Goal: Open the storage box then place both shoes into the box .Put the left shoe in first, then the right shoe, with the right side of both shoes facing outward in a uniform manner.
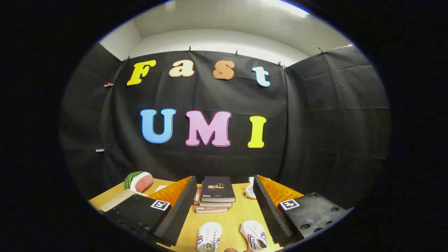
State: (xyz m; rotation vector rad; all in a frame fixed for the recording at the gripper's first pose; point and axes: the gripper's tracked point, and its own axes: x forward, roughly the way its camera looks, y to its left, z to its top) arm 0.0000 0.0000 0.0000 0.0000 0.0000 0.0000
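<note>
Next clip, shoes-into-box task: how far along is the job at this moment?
Nothing looks done. Both white shoes, one and the other, sit side by side on the wooden table, between the fingers and nearer than the stack of books. The gripper is open and holds nothing. I see no storage box, so opening it and loading the left shoe, then the right, all remain.

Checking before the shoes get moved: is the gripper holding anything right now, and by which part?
Nothing is held. The gripper jaws stand wide open above the table, with two shoes lying untouched between them.

Black cloth wall (315, 115), wooden table (234, 217), ceiling light (285, 6).
</note>
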